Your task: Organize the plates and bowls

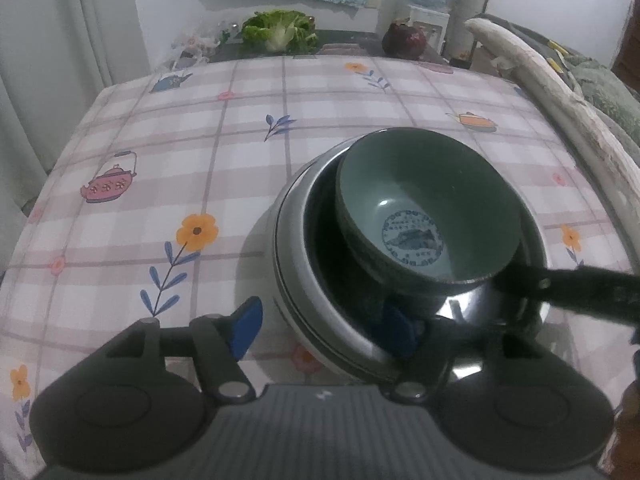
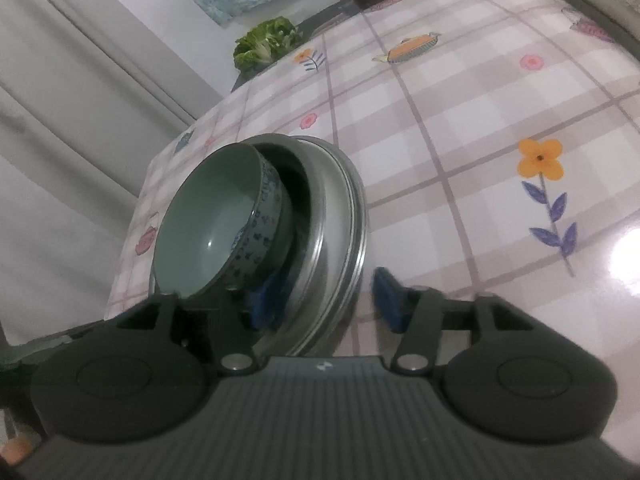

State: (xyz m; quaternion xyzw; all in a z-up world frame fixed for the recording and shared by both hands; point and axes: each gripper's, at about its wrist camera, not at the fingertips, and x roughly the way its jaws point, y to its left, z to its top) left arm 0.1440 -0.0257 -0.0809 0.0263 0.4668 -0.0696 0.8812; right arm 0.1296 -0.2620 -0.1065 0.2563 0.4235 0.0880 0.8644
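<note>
- While a round stainless-steel bowl (image 1: 296,280) is sitting on the pink checked, flower-printed tablecloth (image 1: 180,160), a green-glazed ceramic bowl (image 1: 424,208) is lying tilted inside it.
- The left gripper (image 1: 324,330) is straddling the steel bowl's near rim, one blue-padded finger outside, one inside; its jaws are standing apart, not pressing.
- The right gripper (image 2: 328,300) is straddling the opposite rim in the same way, its jaws also spread, pads clear of the metal.
- A leafy green lettuce head (image 1: 280,30) and a dark red cabbage (image 1: 404,40) are resting at the table's far edge, well apart from the bowls.
</note>
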